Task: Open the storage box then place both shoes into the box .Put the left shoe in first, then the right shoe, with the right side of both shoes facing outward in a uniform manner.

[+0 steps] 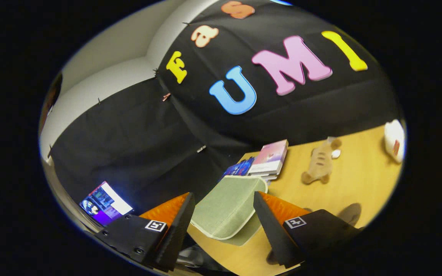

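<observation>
A pale green fabric storage box (226, 209) with a light trim lies on the wooden table (359, 188), its lid down. It sits just ahead of and partly between my fingers. My gripper (224, 195) is open and tilted, and nothing is pressed between its fingers. One finger (180, 222) stands at one side of the box and the other at the opposite side. Far beyond the box, a white object (394, 140) with a red mark, possibly a shoe, rests on the table; I cannot tell which shoe it is.
A stack of books (270, 157) lies just behind the box near the black cloth wall. A tan plush toy (320, 163) lies on the table between the books and the white object. A lit screen (106, 203) glows beside the fingers.
</observation>
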